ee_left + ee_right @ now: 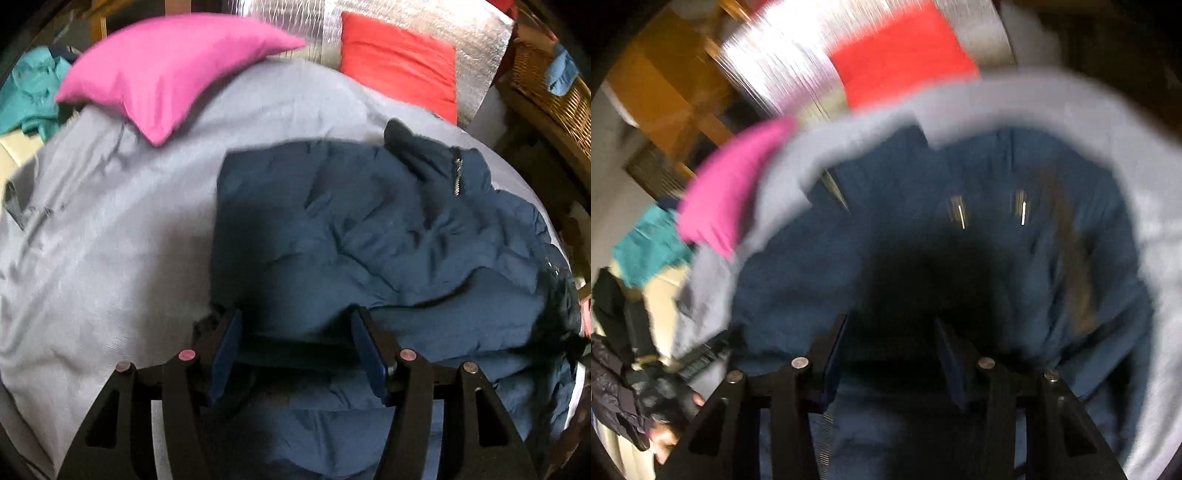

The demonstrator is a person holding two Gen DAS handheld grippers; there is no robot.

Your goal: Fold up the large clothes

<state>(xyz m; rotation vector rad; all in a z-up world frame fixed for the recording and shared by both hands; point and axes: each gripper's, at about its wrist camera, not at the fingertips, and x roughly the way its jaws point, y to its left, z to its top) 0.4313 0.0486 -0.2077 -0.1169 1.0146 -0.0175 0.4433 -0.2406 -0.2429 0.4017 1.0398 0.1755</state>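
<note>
A large navy puffer jacket [369, 236] lies crumpled on a bed with a grey cover [110, 229]; its collar and zipper [457, 177] point to the far right. My left gripper [295, 317] is open just above the jacket's near edge, with fabric between and under its fingers. In the blurred right wrist view the same jacket [960, 229] fills the middle, with metal zipper pulls [1022, 212] showing. My right gripper [890, 325] is open over a dark fold of the jacket, and grips nothing.
A pink pillow [162, 74] and a red pillow [399, 62] lie at the bed's far end. A wicker basket [546, 88] stands at the right. Teal clothing [29, 96] lies at the far left. The left hand [661, 417] shows at lower left of the right wrist view.
</note>
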